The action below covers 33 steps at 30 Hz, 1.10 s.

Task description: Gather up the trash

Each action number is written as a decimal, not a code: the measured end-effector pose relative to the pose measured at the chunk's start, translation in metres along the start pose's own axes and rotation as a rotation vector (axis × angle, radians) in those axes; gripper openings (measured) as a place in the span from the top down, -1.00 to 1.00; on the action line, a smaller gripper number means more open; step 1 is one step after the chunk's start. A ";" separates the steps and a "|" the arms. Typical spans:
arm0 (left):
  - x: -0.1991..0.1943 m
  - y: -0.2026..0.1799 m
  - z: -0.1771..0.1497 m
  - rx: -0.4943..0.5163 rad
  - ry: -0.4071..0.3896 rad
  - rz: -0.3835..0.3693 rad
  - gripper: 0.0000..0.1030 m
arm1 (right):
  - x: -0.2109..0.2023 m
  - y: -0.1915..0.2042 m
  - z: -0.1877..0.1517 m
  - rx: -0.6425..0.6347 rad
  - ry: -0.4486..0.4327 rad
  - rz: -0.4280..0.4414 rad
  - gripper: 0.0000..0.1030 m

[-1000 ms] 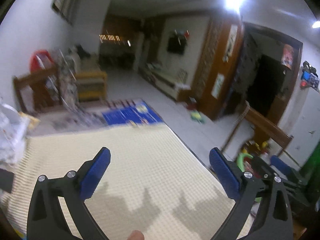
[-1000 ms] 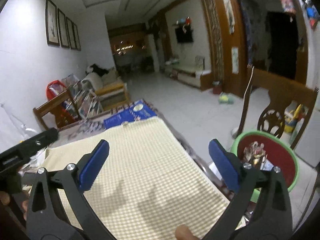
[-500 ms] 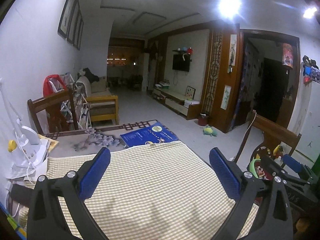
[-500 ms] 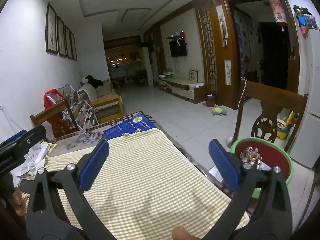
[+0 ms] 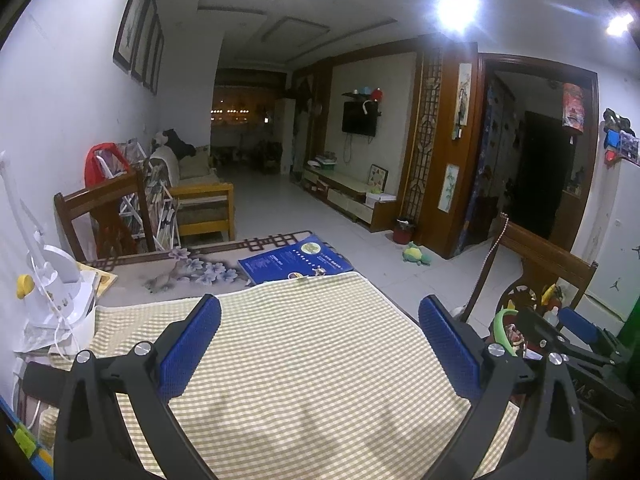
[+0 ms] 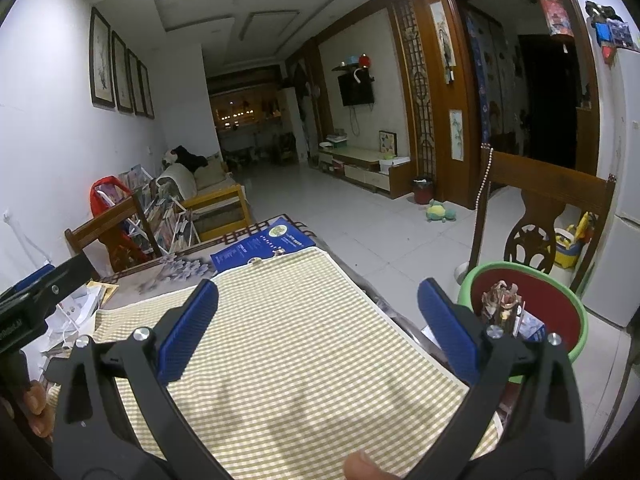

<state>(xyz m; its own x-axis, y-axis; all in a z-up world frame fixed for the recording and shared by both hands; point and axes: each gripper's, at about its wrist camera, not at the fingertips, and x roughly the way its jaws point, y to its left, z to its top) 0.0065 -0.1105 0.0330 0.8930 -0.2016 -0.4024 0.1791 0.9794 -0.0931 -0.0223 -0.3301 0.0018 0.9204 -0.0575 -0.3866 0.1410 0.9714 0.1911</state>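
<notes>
Right wrist: trash [image 6: 505, 307] upright in basin [image 6: 576, 308].

Before me runs a long living room with a pale tiled floor [image 6: 360, 216] and white walls. Four framed pictures [image 6: 120, 76] hang in a row on the left wall, above a wooden-armed sofa [image 6: 208, 192] and a wooden chair [image 5: 104, 216]. A wall-mounted television [image 6: 356, 90] hangs above a low TV cabinet [image 6: 368, 168] on the right, beside carved dark-wood panelling [image 6: 418, 92] and a dark doorway [image 6: 548, 100]. Bright ceiling lights [image 5: 456, 4] glare overhead. A second wooden chair [image 6: 540, 216] stands at right, near a white refrigerator [image 6: 620, 200].
</notes>
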 end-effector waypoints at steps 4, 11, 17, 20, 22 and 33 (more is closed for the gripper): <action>-0.001 -0.001 0.000 -0.005 0.005 0.004 -0.85 | -0.002 0.000 -0.001 -0.003 -0.001 -0.004 -0.91; -0.002 -0.004 -0.001 0.004 0.006 0.000 -0.84 | -0.006 -0.006 -0.003 0.006 -0.003 -0.012 -0.91; -0.002 -0.009 0.001 0.020 0.010 -0.014 -0.85 | -0.009 -0.010 -0.004 0.019 0.000 -0.020 -0.91; -0.002 -0.010 0.000 0.020 0.010 -0.013 -0.85 | -0.009 -0.010 -0.004 0.018 0.003 -0.019 -0.91; -0.002 -0.010 0.000 0.018 0.011 -0.012 -0.84 | -0.009 -0.010 -0.005 0.018 0.004 -0.019 -0.91; -0.002 -0.007 -0.001 0.013 0.015 -0.004 -0.85 | -0.005 -0.012 -0.005 0.015 0.014 -0.008 -0.91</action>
<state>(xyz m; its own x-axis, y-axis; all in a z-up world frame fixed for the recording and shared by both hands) 0.0029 -0.1167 0.0332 0.8858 -0.2056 -0.4160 0.1882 0.9786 -0.0830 -0.0307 -0.3404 -0.0032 0.9142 -0.0615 -0.4006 0.1534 0.9674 0.2016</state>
